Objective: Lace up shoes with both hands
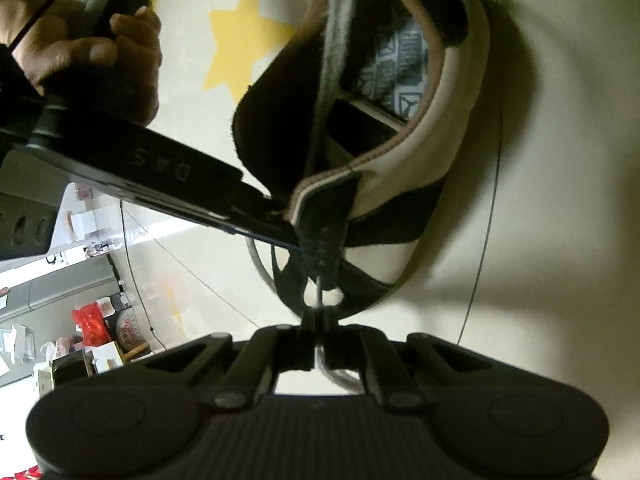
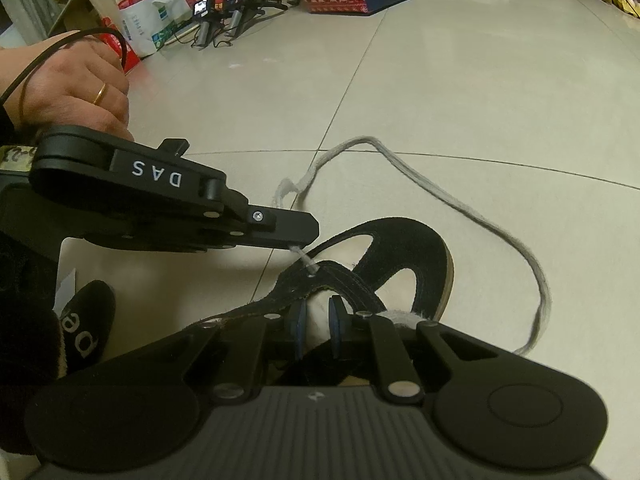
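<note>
Two close wrist views angled down, both sharing the shoe [image 1: 400,152] on the floor [image 2: 460,80].

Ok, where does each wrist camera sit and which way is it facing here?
Left wrist: on the left gripper, looking along its shut jaws at the shoe; right gripper and right hand enter from the left.
Right wrist: on the right gripper, looking over the shoe to the floor; left hand shows.
Both share: shoe, lace tip, the opposite gripper.

Item count: one shoe [image 1: 436,128], black and cream. One grey lace [image 2: 460,204], lying across the floor [image 2: 480,80]. Two grippers: left gripper [image 1: 318,312] and right gripper [image 2: 318,320]. Two hands are visible, one in each view.
</note>
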A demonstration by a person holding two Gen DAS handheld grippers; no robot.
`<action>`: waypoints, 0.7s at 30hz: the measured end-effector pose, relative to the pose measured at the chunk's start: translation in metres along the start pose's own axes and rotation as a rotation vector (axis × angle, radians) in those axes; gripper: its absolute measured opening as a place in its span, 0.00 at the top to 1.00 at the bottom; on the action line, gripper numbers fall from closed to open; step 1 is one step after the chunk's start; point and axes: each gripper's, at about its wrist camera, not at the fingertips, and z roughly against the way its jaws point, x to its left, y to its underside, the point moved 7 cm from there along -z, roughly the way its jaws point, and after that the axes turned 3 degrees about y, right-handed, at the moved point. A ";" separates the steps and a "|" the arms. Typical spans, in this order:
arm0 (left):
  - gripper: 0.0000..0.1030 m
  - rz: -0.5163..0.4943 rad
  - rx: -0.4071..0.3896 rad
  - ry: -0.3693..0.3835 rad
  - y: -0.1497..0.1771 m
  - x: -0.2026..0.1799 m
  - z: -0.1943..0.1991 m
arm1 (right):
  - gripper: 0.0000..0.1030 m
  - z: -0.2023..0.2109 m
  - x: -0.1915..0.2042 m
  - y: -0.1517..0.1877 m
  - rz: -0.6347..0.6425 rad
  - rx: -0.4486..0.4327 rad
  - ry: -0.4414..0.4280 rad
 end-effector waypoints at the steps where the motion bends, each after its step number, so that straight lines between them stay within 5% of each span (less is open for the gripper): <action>1: 0.97 0.001 -0.002 0.001 -0.001 0.000 0.001 | 0.87 0.000 0.000 0.000 -0.001 0.000 -0.001; 21: 0.97 0.032 -0.022 -0.013 -0.005 0.015 -0.010 | 0.87 -0.001 -0.002 -0.005 -0.008 0.003 0.000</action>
